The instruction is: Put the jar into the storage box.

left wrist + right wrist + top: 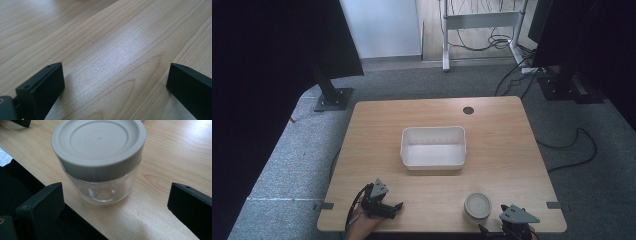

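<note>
A clear glass jar (477, 206) with a grey screw lid (100, 147) stands upright near the table's front edge, right of centre. My right gripper (115, 192) is open, its jaws wide on either side just short of the jar and not touching it. In the high view the right gripper (512, 222) sits at the front edge, just right of the jar. My left gripper (395, 207) rests low at the front left, held by a hand. Its own view shows the left gripper (116, 72) open over bare wood with nothing between the jaws.
A white rectangular bin (408, 150), empty inside, stands at the middle of the wooden table (502, 150). A round cable hole (468, 110) lies at the far edge. The table's front edge (50, 192) runs right under the right gripper. Stands and cables are on the floor around.
</note>
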Motion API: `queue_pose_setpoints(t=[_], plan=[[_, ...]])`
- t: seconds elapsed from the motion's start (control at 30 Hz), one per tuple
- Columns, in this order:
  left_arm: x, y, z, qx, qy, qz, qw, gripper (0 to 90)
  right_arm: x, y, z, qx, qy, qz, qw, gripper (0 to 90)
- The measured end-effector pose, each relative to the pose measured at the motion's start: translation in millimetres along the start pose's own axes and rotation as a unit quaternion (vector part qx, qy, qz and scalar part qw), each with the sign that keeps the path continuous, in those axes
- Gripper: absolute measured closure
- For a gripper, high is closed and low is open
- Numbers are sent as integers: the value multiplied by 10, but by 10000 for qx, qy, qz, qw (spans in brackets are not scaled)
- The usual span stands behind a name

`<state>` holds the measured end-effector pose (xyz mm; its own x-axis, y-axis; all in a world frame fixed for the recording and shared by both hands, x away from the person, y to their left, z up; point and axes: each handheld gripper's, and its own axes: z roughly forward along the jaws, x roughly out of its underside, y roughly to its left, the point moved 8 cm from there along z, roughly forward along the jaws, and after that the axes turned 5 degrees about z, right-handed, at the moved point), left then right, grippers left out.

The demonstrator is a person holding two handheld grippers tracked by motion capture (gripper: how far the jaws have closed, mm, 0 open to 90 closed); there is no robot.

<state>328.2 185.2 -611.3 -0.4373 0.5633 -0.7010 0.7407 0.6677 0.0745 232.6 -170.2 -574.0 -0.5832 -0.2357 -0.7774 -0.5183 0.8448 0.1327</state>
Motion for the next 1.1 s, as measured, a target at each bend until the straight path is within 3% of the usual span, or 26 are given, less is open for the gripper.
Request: queue_pose_setpoints(t=[1.1], plan=[[0, 0, 0, 0, 0, 0, 10000, 12, -171, 163, 384, -125, 17, -166, 9998, 31]])
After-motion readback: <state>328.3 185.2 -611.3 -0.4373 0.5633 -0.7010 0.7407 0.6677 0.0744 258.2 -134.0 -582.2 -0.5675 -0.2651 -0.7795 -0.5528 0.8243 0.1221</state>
